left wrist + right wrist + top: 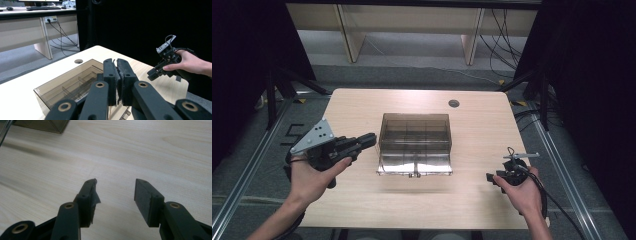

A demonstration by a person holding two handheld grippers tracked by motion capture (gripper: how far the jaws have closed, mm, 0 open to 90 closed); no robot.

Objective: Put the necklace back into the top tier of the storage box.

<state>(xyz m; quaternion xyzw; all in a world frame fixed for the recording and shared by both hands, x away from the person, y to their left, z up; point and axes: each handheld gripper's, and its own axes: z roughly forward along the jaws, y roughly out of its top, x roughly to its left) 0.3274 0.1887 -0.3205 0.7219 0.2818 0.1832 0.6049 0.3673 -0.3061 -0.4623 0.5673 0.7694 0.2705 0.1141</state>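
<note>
A smoky see-through plastic box (414, 136) with inner dividers stands in the middle of the wooden table (477, 130), its lid (414, 166) folded down toward me. My left gripper (369, 140) hovers just left of the box, pointing at it, jaws shut with nothing between them. In the left gripper view the two pads (112, 75) press together over the box (67, 86). My right gripper (490, 177) is held low near the table's front right, apart from the box. In the right gripper view it (115, 192) stands open above bare wood, with a corner of the box (45, 125) at the top left.
A round cable hole (454, 103) sits in the table behind the box on the right. Beyond the table are wooden desk legs (349, 37) and loose cables (504, 35). Black curtains flank both sides. Metal floor rails (562, 165) run along the table.
</note>
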